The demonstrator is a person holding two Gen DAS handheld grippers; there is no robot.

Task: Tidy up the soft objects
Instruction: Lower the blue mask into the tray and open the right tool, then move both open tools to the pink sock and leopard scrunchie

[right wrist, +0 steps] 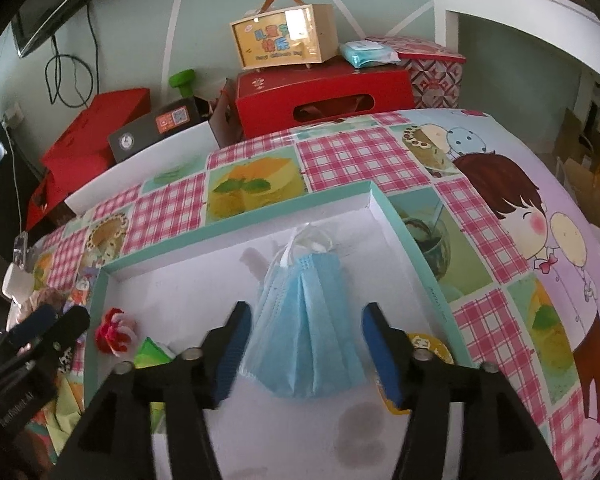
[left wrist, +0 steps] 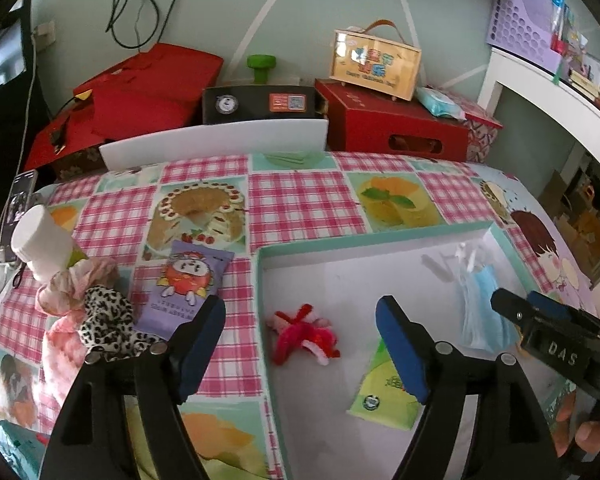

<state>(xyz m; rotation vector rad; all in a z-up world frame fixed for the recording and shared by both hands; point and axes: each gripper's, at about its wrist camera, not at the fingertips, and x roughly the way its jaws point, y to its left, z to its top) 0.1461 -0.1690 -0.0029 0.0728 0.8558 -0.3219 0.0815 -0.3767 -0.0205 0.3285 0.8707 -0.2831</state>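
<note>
Partly, tissue pack [right wrist: 150, 354] behind left gripper [right wrist: 66, 322]

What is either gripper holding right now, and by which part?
Nothing. The left gripper and right gripper are both open; the blue mask lies loose between the right fingers.

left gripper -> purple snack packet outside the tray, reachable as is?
Probably yes. The left gripper has its jaws open and empty, and the purple snack packet lies flat on the tablecloth just ahead of its left finger, uncovered. The leopard-print scrunchie sits close beside it and could get nudged.
</note>
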